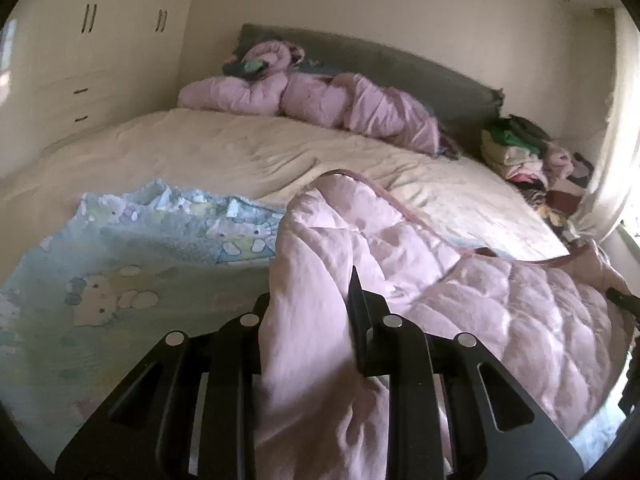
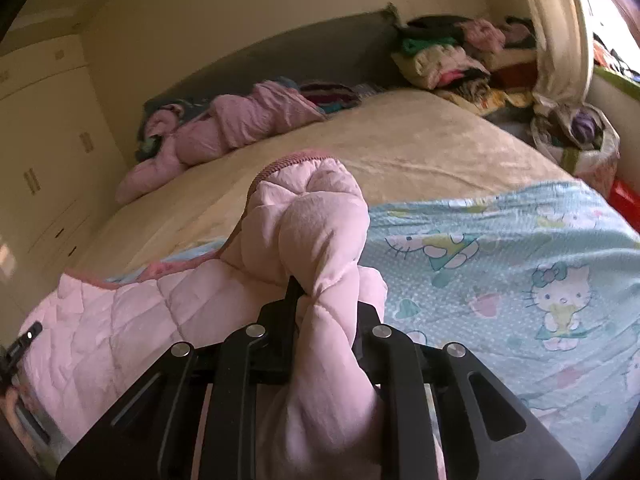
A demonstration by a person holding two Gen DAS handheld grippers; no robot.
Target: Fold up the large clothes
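Left gripper (image 1: 310, 300) clamped on a bunched edge of the pink quilt (image 1: 500, 300); right gripper (image 2: 324, 300) likewise pinching a puffy fold. Quilt sags between them over the cartoon sheet (image 2: 500, 272) on the bed (image 1: 240, 152). Judged soft, bulky, light, slightly slick; best held at corners along the piped hem.

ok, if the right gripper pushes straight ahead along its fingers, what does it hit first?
The bunched fold of the pink quilted comforter that the right gripper already clamps fills that line. Past it, probably the beige bed sheet, then the grey headboard; depth is unclear.
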